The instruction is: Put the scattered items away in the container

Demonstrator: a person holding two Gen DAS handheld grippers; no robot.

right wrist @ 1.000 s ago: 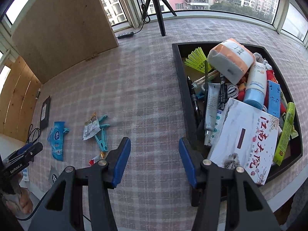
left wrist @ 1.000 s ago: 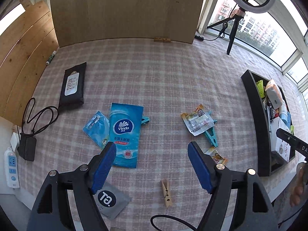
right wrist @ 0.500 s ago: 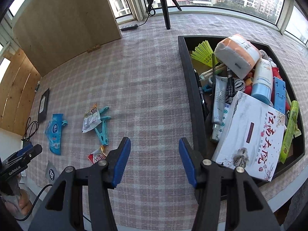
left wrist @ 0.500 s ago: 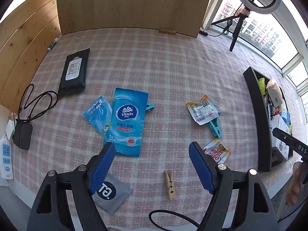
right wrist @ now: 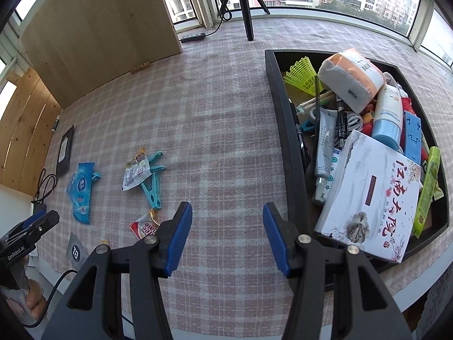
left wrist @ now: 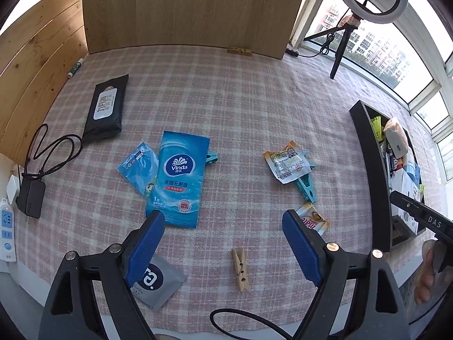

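Observation:
My left gripper (left wrist: 222,243) is open and empty above the checked cloth, with a wooden clothespin (left wrist: 240,269) between its fingers' line. Ahead lie a blue Vinda wipe pack (left wrist: 179,178), a smaller blue sachet (left wrist: 138,167), a grey sachet (left wrist: 154,283), a black wipes pack (left wrist: 105,109), a snack wrapper (left wrist: 287,164) over a teal clip (left wrist: 307,188) and a red-orange sachet (left wrist: 314,218). My right gripper (right wrist: 226,235) is open and empty beside the black container (right wrist: 286,141), which is full of items. The scattered items also show at the left of the right wrist view, the wrapper (right wrist: 136,170) among them.
A wooden board (left wrist: 192,11) stands at the back. A tripod (right wrist: 245,5) with a ring light stands by the window. A power strip (left wrist: 7,226), adapter and cable (left wrist: 51,153) lie at the table's left edge. A marker (left wrist: 75,68) lies by the wooden wall.
The left gripper has pulled back and risen a little, so the items sit further ahead. The right gripper has shifted slightly left of the container. Both stay open.

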